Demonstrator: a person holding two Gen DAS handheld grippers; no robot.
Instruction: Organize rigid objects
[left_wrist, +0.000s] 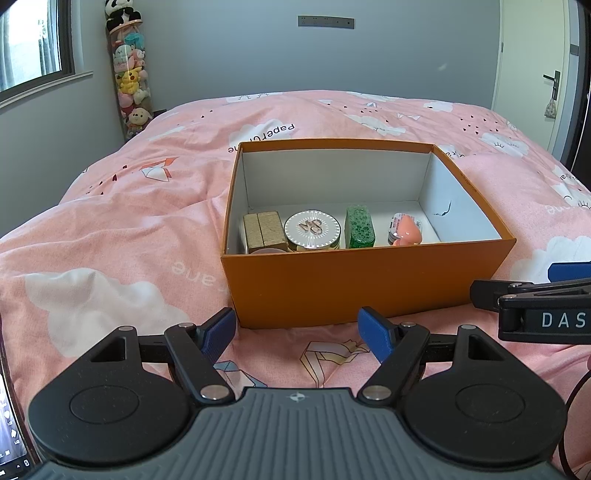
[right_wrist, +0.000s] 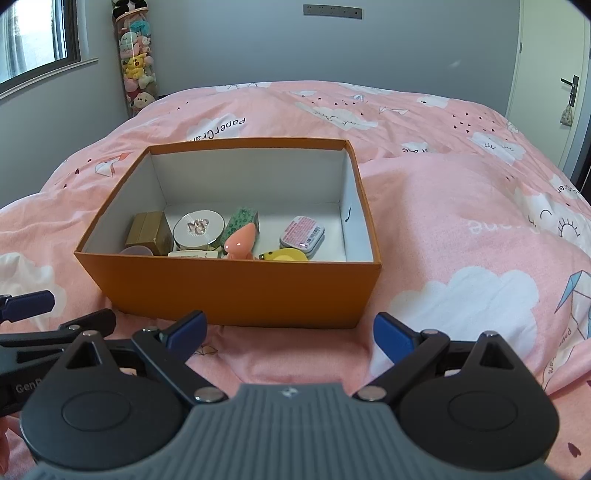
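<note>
Silver "MG" tin (left_wrist: 312, 229) in orange box (left_wrist: 354, 284)

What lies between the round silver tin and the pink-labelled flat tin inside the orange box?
In the right wrist view, the green block and the peach figurine lie between the round silver tin and the flat tin in the orange box.

A bed (left_wrist: 110, 229) with a pink cover printed with white clouds carries the things. One open orange box (left_wrist: 365, 280) stands directly on it, near the front edge.
</note>
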